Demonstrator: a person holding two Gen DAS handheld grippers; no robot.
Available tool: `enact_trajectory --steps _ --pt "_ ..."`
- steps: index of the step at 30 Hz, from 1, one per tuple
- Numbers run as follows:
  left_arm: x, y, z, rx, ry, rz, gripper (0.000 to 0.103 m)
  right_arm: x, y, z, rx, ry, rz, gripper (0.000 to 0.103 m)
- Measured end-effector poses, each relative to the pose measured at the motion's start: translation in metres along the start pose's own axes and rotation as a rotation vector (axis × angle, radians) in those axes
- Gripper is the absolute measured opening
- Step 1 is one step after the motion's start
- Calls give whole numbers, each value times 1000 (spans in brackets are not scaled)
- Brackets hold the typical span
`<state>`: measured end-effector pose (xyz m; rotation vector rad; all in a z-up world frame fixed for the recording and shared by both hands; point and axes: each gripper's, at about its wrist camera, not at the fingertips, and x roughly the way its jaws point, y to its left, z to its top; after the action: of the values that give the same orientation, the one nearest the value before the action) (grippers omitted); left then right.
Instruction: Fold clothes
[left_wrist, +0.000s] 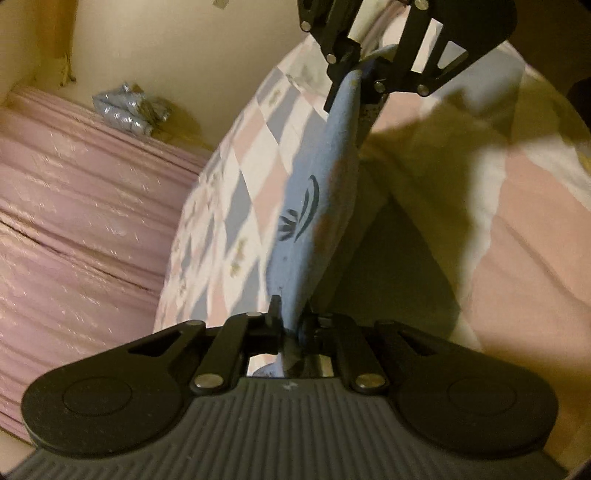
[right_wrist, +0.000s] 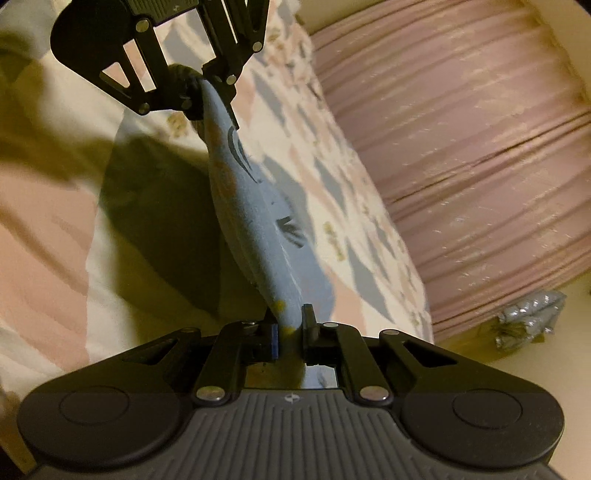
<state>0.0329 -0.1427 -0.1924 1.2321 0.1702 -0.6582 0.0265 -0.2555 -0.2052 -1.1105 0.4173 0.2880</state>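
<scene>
Garment of pale blue cloth with dark leaf print (left_wrist: 314, 206) stretched taut above a pink, white and blue patchwork bedspread (left_wrist: 236, 206). Left tool (left_wrist: 290, 321) pinching one end at 6 o'clock; right tool (left_wrist: 364, 74) clamped on the other at 12. Pleated mauve curtain (left_wrist: 74, 221) at 9.
</scene>
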Motion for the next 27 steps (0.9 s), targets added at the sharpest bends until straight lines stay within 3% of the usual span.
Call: enact_trajectory --steps 9,18,27 --pt "-21 13 35 74 -115 39 6 -47 -21 -6 81 44 -92 7" --pt "-33 27 99 156 -277 60 6 -101 -48 -39 157 116 -214 7" --pt "-26 18 169 230 -424 -33 6 -152 -76 -90 265 208 -271 7"
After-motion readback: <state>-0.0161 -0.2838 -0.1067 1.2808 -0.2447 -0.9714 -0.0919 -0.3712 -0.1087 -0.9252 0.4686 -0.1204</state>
